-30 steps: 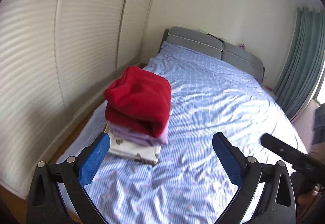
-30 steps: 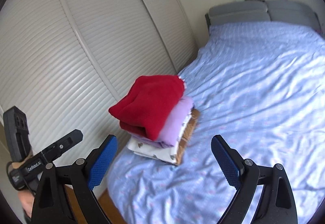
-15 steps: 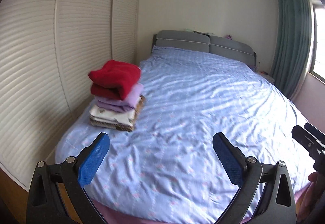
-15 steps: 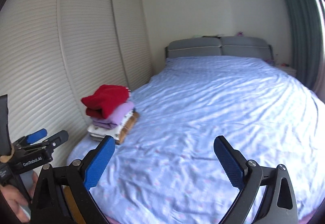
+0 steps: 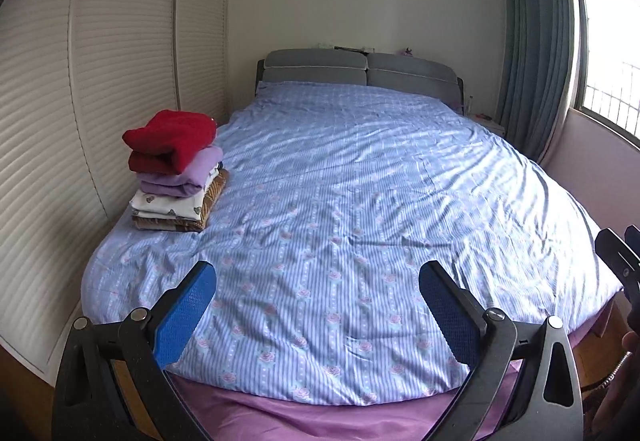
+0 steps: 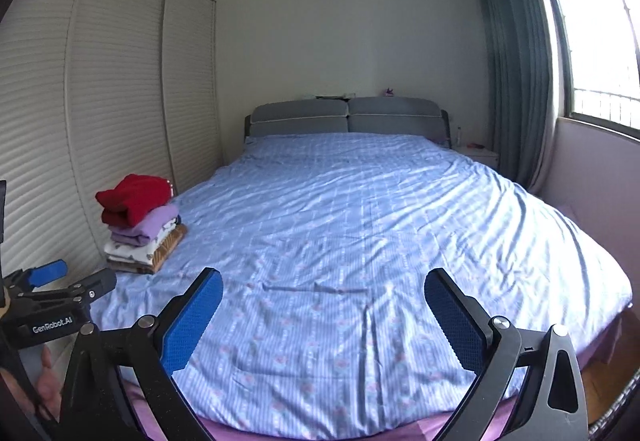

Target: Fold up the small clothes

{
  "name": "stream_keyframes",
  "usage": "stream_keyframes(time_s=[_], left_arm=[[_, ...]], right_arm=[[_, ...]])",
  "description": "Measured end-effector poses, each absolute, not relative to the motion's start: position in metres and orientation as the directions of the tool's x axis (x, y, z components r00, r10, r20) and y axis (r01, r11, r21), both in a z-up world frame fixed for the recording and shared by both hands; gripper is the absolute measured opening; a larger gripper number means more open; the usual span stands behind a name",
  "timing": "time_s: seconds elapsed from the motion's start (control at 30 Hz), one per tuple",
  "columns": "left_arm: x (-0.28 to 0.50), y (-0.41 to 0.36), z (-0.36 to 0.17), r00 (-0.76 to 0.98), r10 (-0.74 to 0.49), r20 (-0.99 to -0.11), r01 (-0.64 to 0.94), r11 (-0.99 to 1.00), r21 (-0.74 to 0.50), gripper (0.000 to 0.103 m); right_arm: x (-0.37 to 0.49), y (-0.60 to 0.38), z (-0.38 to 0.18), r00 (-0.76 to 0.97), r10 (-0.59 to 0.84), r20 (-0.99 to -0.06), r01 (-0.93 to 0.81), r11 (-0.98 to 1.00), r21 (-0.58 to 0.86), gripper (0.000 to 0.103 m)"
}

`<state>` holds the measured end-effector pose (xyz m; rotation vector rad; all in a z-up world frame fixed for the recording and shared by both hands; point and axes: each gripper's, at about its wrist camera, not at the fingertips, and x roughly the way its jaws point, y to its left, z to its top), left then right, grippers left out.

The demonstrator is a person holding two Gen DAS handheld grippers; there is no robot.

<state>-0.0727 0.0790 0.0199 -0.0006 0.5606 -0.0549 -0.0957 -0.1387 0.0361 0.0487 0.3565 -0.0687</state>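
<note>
A stack of folded clothes (image 5: 176, 169) sits near the left edge of the bed (image 5: 360, 225): a red garment (image 5: 170, 139) on top, then a lilac one (image 5: 180, 177), a white printed one and a brown one beneath. The stack also shows in the right wrist view (image 6: 138, 225). My left gripper (image 5: 316, 309) is open and empty, held back over the foot of the bed, far from the stack. My right gripper (image 6: 322, 315) is open and empty, also at the foot. The left gripper shows at the right wrist view's left edge (image 6: 60, 293).
The bed has a blue striped floral cover over a purple sheet (image 5: 320, 417) and a grey headboard (image 5: 360, 73). White louvred wardrobe doors (image 5: 80, 101) line the left side. A green curtain (image 5: 536, 53) and window stand at the right, with a small nightstand (image 6: 478, 155).
Both grippers have pulled back from close to the stack to the foot of the bed and turned to face the headboard. Both stayed open and empty.
</note>
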Motion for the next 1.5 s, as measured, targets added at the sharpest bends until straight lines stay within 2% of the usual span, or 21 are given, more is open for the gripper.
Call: stream_keyframes(time_s=[0.63,1.5], left_arm=[[-0.070,0.070,0.010,0.847,-0.025,-0.532,0.053,0.998,0.039,0.103],[-0.075,0.070,0.003,0.839,-0.037,-0.543,0.061,0.998,0.026,0.103]], right_arm=[[-0.089,-0.148,0.015,0.913,-0.099,-0.395,0.117,0.993,0.022,0.102],[-0.092,-0.150,0.013,0.909,-0.131,-0.396,0.143,0.990,0.001,0.102]])
